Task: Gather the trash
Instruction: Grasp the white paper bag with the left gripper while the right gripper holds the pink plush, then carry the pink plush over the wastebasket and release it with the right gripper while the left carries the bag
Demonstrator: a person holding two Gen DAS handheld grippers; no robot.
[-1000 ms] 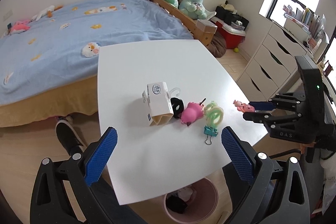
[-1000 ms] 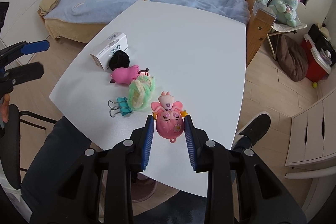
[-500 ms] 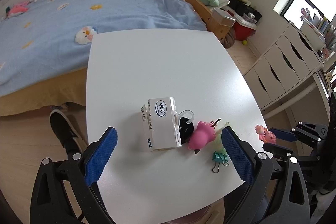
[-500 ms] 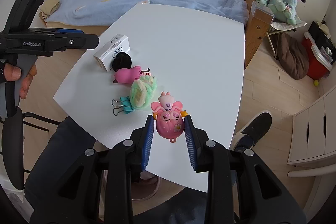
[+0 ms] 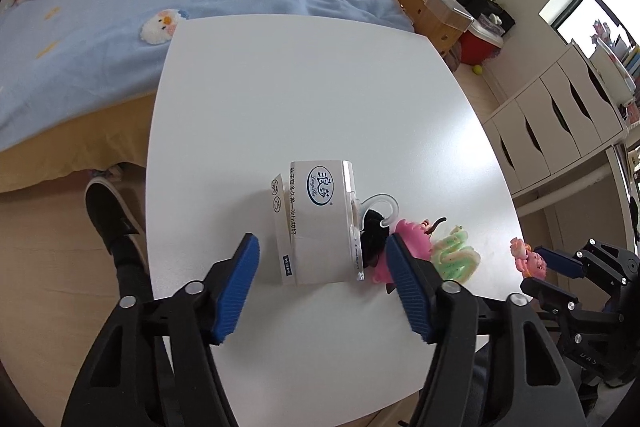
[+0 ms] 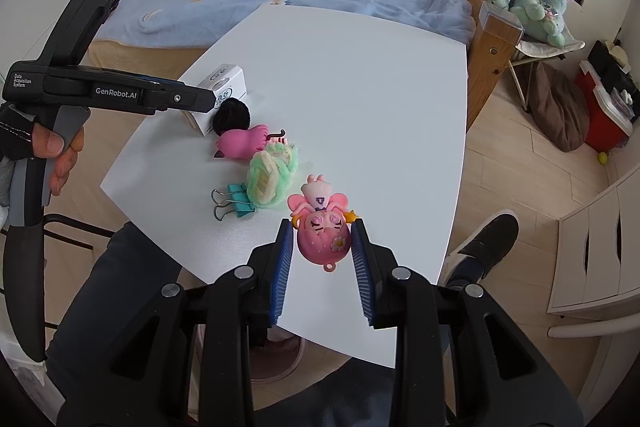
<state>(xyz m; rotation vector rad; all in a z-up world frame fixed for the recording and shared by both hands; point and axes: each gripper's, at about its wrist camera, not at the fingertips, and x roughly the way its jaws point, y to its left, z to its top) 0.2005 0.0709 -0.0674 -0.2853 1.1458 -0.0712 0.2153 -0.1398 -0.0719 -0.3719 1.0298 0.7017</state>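
Moved since a second ago: my left claw (image 5: 322, 283), from a high position back from the table to a low one directly over the white printed cardboard carton (image 5: 320, 223). Its blue pads are narrower apart than before yet wide enough to clear the carton, one on each side; no contact that I can see. My right claw (image 6: 323, 251): unchanged in position.

Reading: the carton looks like the trash item; I judge the pickup is about to begin, with nothing collected yet.

Item, left claw: apart, empty, straddling the near end of the carton, which lies on its side on the white table (image 5: 304, 99) with its open flaps toward me.

Item, right claw: pads drawn in against the sides of a pink round doll-head toy with a small loop (image 6: 320, 237), near the table edge.

Item, neighbours in a row beside the carton: black fuzzy ball (image 6: 231, 115), touching the carton; magenta plush piece (image 6: 242, 145); green and cream yarn coil (image 6: 270, 177); teal binder clip (image 6: 236, 201).
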